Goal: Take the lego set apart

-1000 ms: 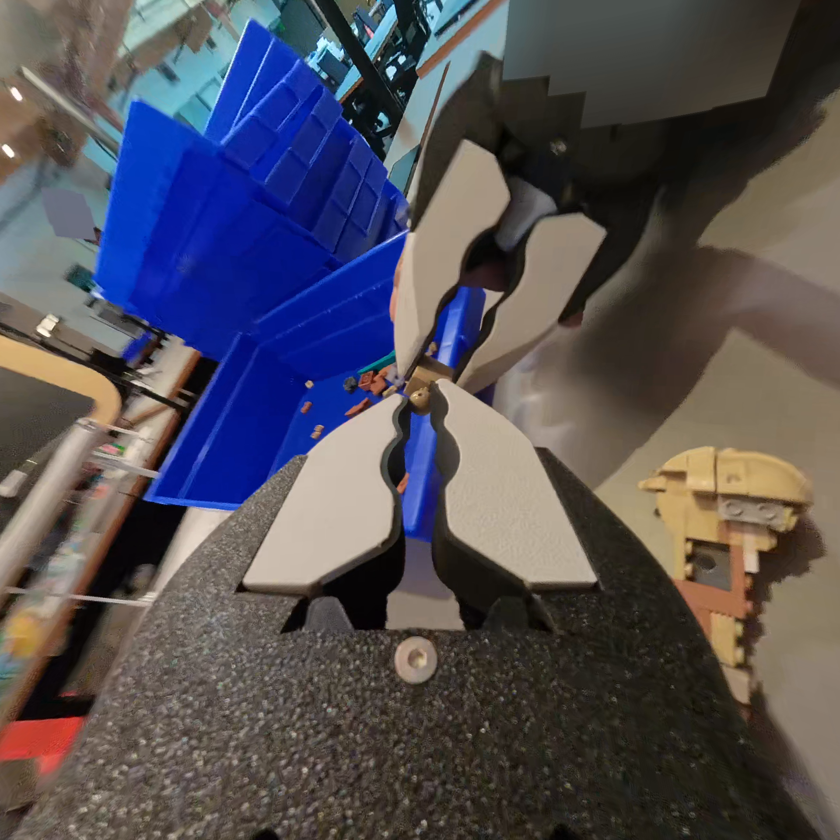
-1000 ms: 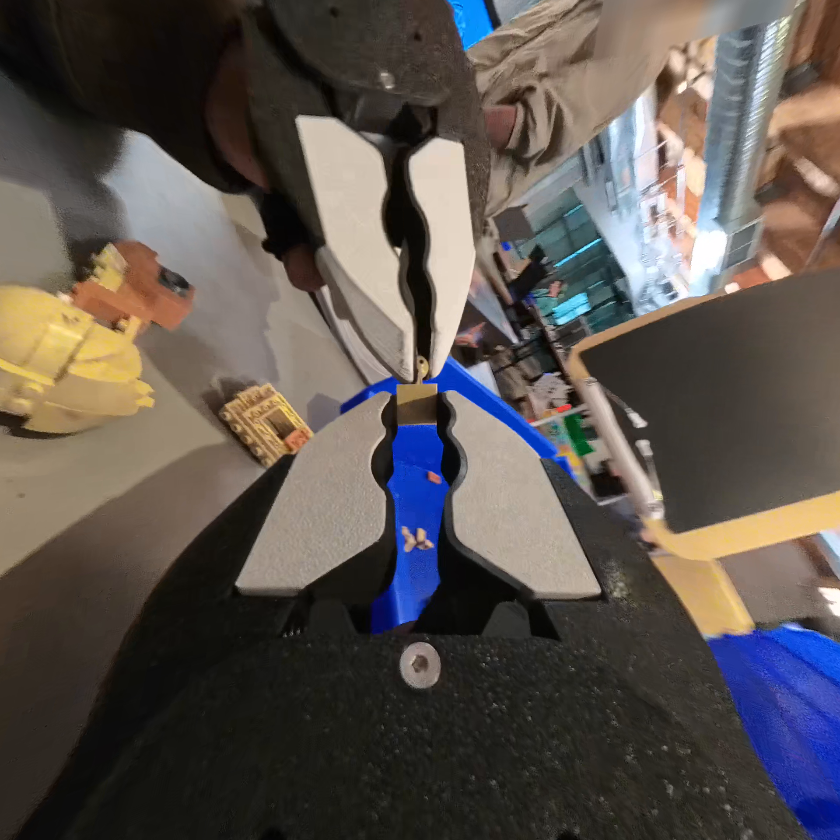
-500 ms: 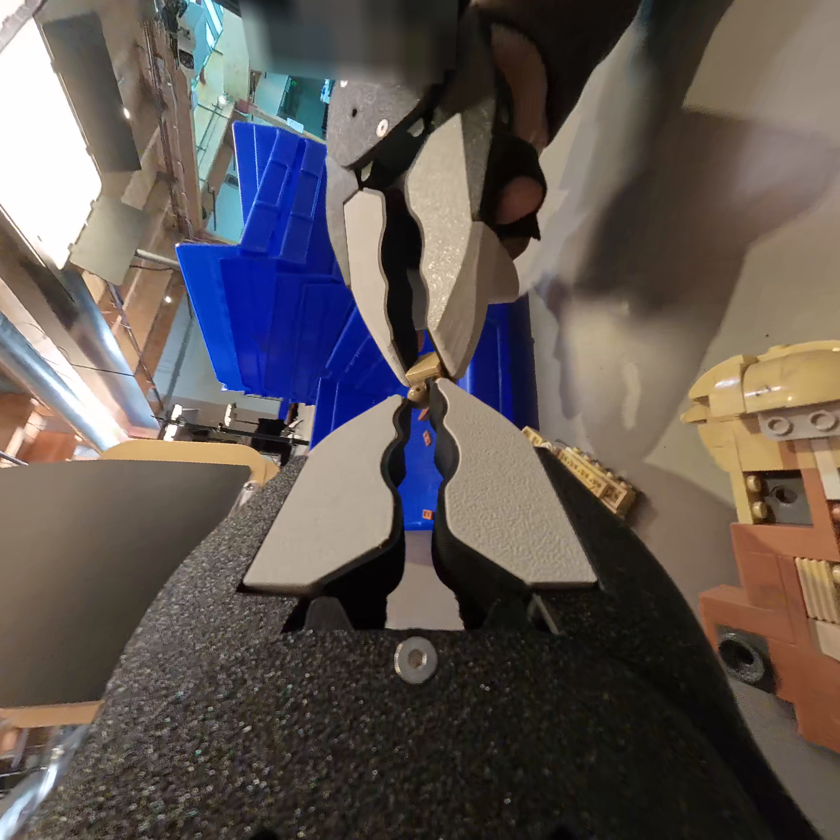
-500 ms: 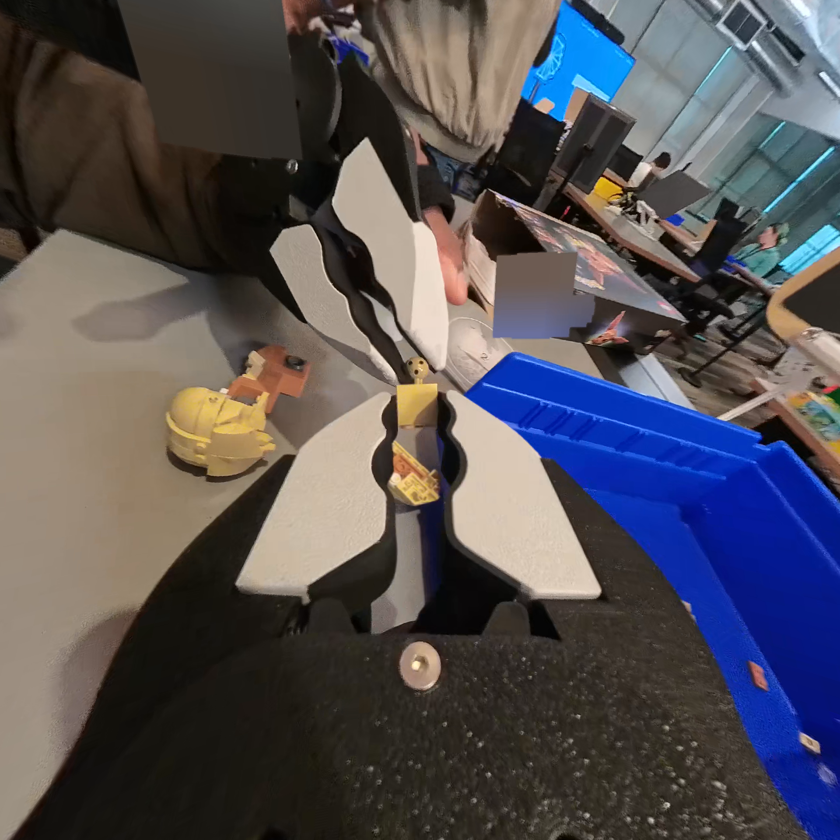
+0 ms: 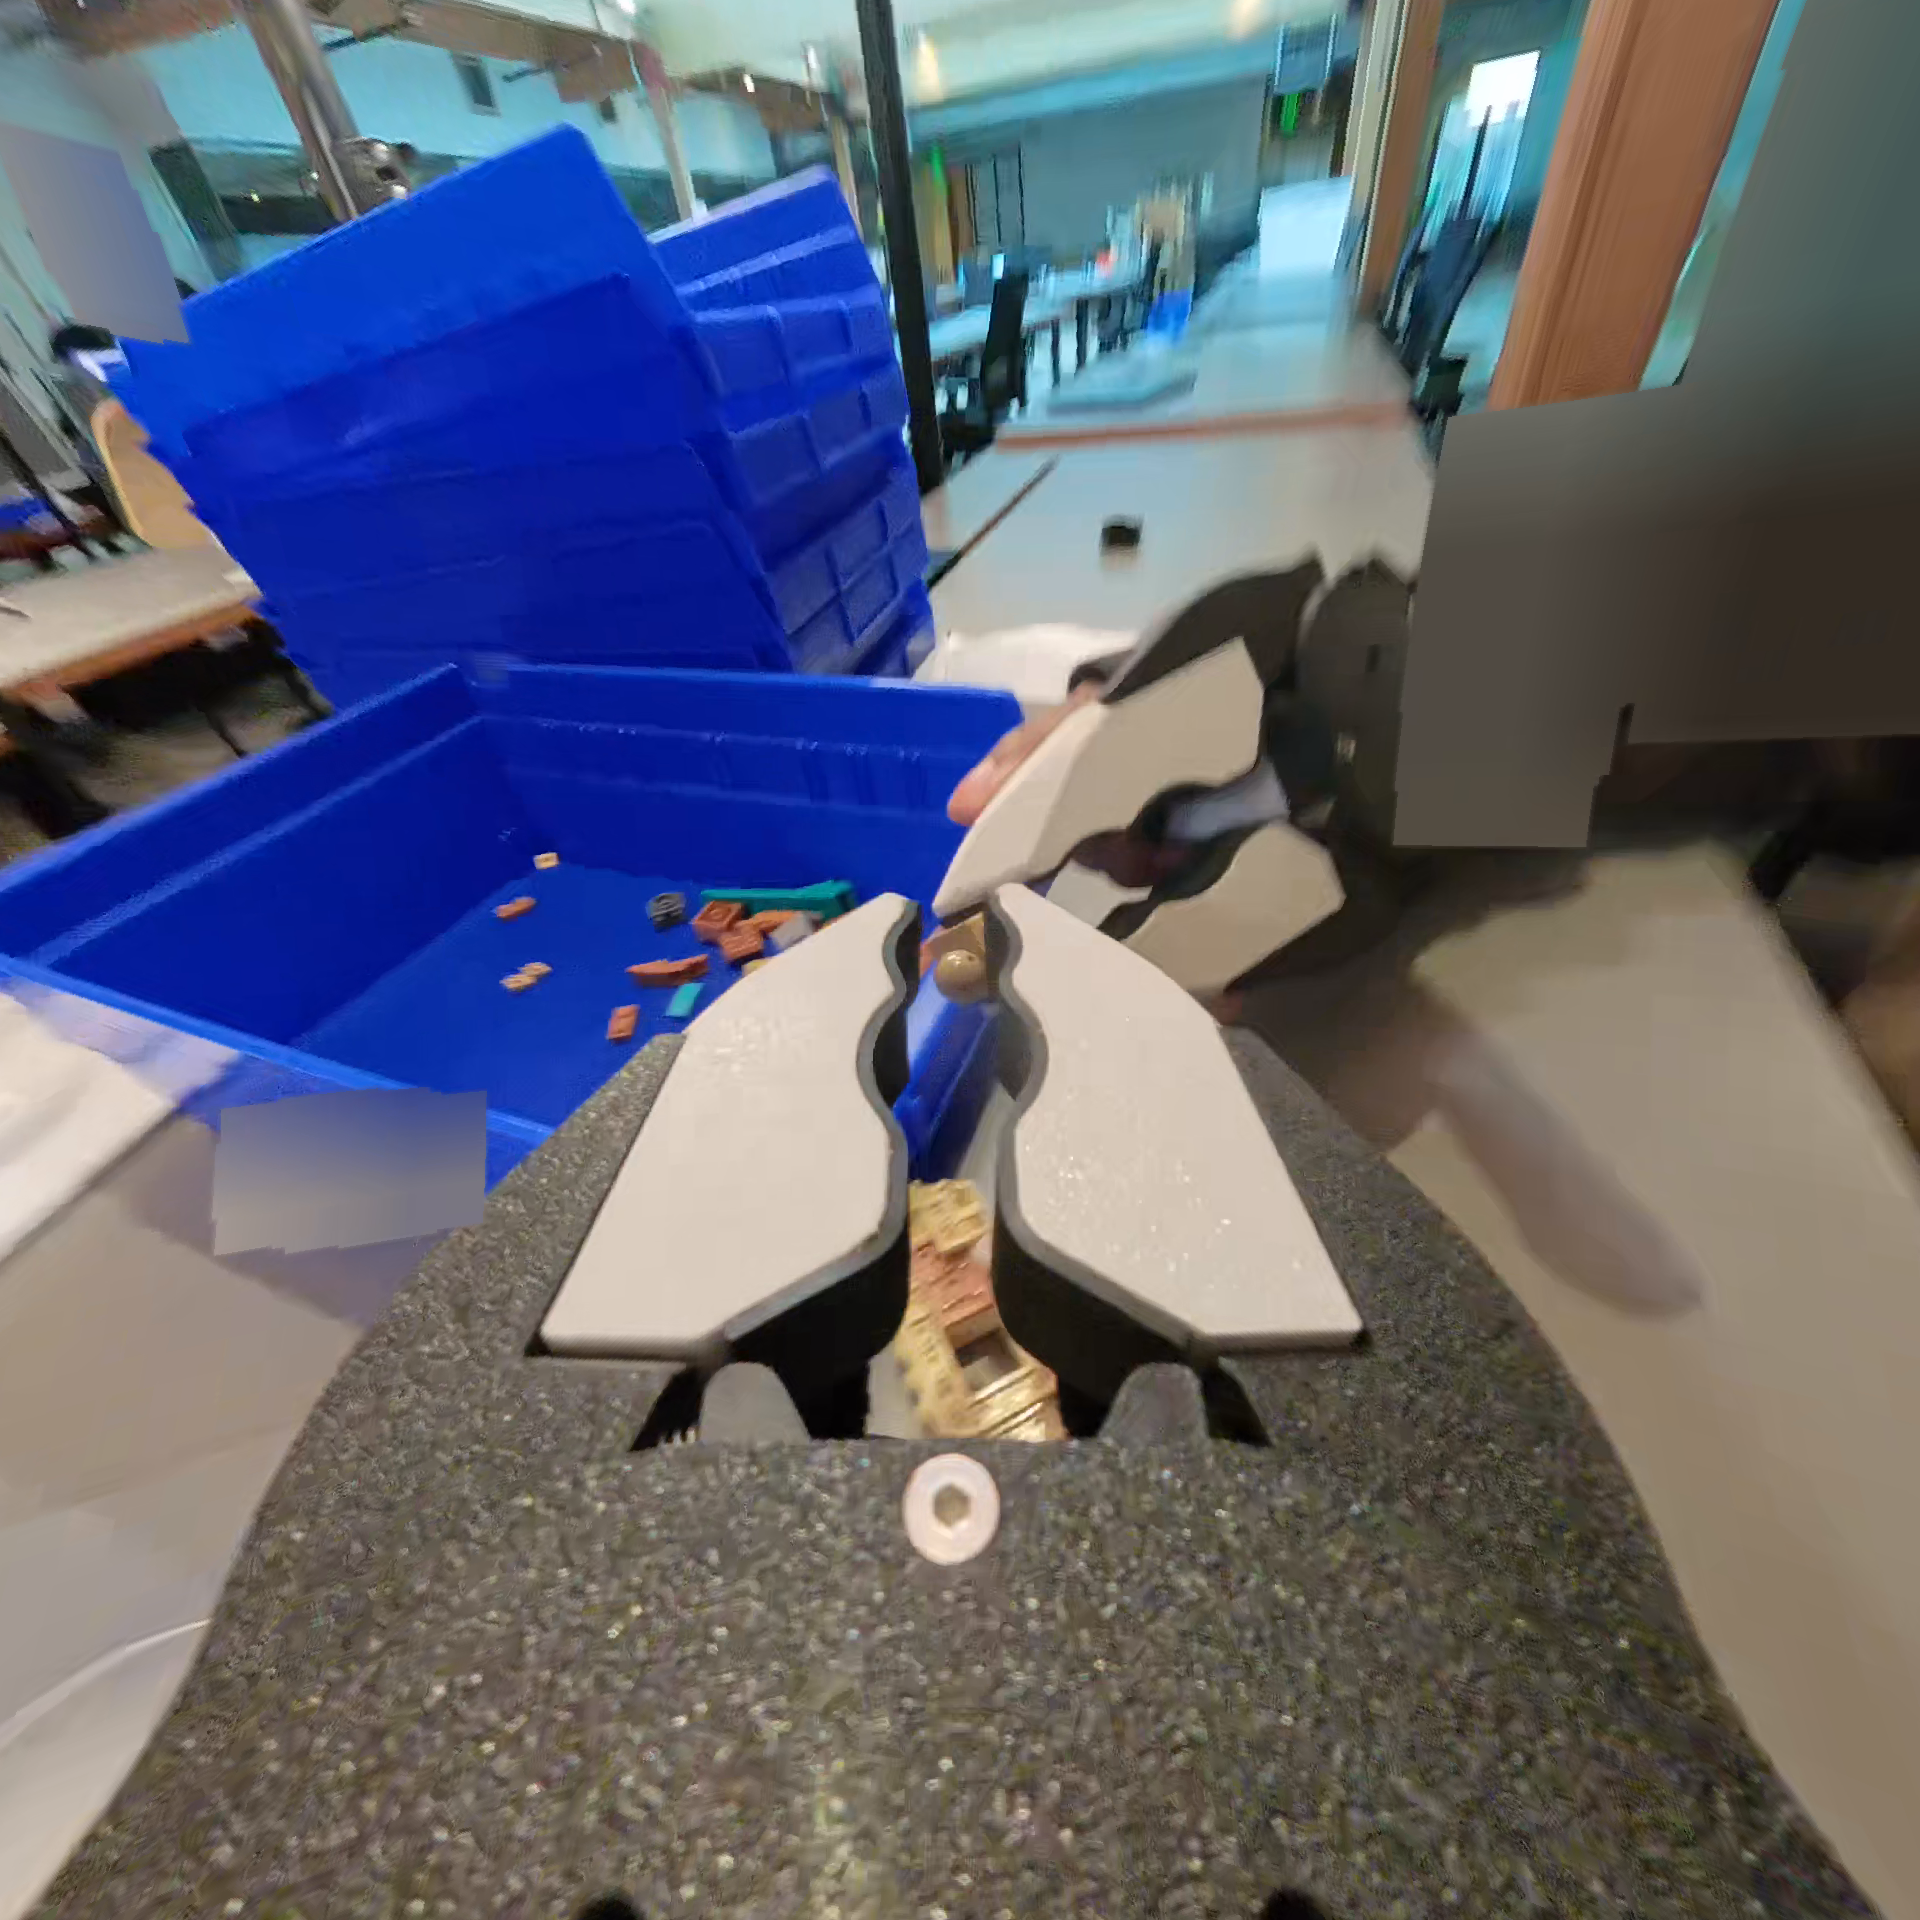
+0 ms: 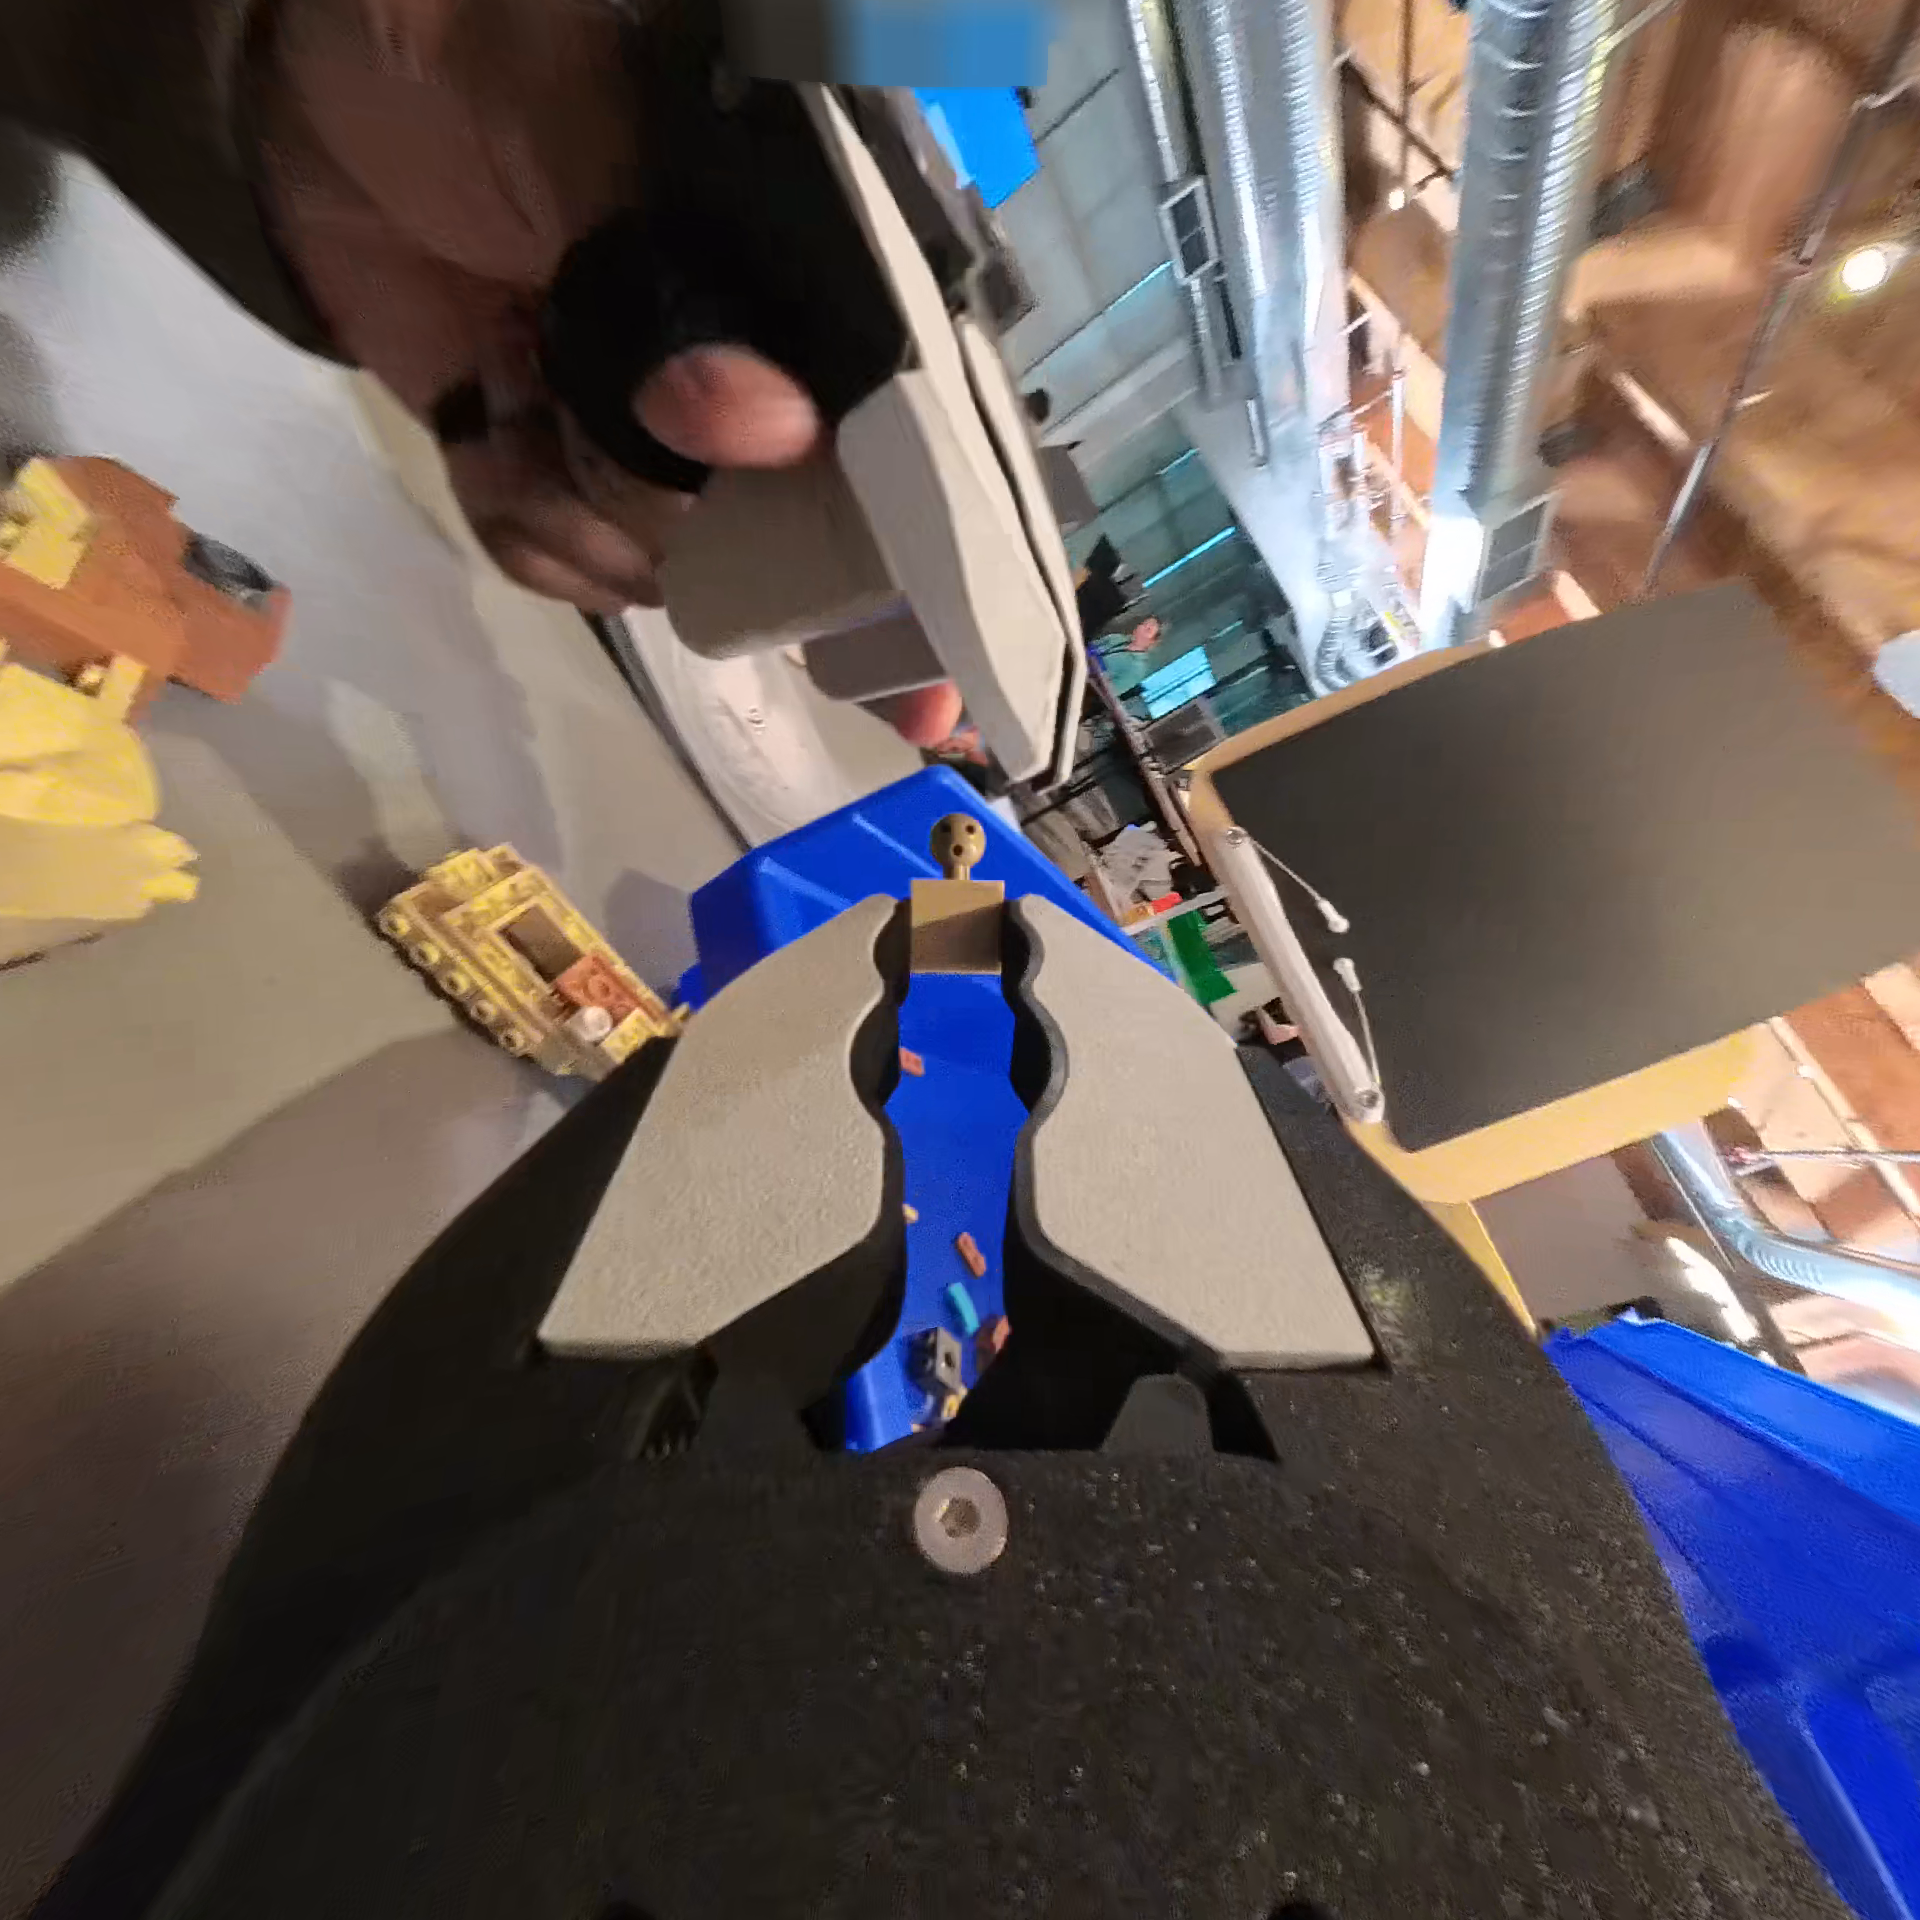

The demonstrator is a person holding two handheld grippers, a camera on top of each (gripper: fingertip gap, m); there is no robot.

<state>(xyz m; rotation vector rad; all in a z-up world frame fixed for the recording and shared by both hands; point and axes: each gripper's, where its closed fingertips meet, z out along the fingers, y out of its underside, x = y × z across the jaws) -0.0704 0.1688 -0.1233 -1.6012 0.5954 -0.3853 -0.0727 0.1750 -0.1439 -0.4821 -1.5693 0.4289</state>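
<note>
My right gripper (image 6: 956, 914) is shut on a small tan brick (image 6: 956, 927) with a ball stud (image 6: 956, 837) that sticks out past its fingertips. My left gripper (image 5: 956, 914) is slightly open and holds nothing. In the left wrist view the ball stud (image 5: 958, 977) shows in the gap between my left fingers, clear of the left pad. In the right wrist view the left gripper (image 6: 1049, 769) stands a little above and to the right of the ball, apart from it. The right gripper (image 5: 961, 920) meets my left fingertips from the right.
A blue bin (image 5: 727, 748) with several loose small bricks (image 5: 727, 925) lies under both grippers. More blue bins (image 5: 520, 416) are stacked behind it. A tan brick frame (image 6: 520, 956) and a yellow and brown model (image 6: 62, 748) sit on the grey table (image 5: 1662, 1351). A black-seated chair (image 6: 1558, 852) stands beyond. Left and right tips are no more than a few centimetres apart.
My left fingers were shut on the ball stud. They have parted a little and drawn off it. The right gripper still holds the tan brick. Both grippers have turned over the bin.
</note>
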